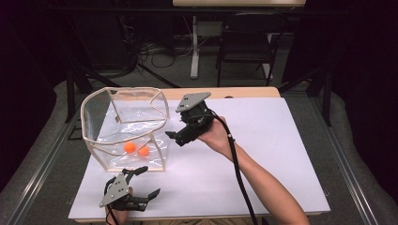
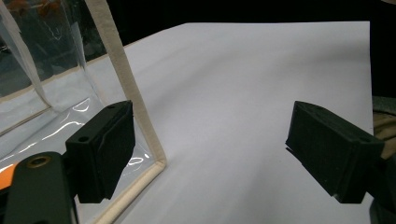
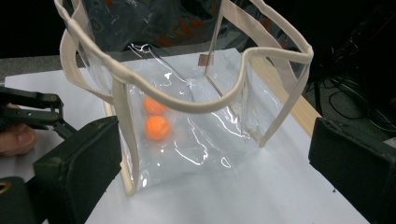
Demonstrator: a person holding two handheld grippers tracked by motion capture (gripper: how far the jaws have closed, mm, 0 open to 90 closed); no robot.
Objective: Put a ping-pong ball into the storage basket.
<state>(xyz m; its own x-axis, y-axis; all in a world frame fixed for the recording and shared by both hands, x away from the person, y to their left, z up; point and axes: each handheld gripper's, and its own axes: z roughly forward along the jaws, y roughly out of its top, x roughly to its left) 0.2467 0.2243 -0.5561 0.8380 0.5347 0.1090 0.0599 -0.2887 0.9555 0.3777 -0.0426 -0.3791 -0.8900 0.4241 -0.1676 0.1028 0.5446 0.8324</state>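
Upright on a white board (image 1: pixel 244 154) stands a clear plastic bag (image 1: pixel 124 126), box-shaped, its edges and open rim bound in cream tape, the rim sagging inward on one side. Two orange balls (image 3: pixel 156 120) lie on its floor, touching each other. At the bag's right, just beside its rim, the right gripper (image 1: pixel 174 137) points at it with jaws spread wide and empty. Near the bag's front corner, the left gripper (image 1: pixel 148 180) lies low, jaws wide apart, holding nothing; one jaw sits just beside the bag's taped corner edge.
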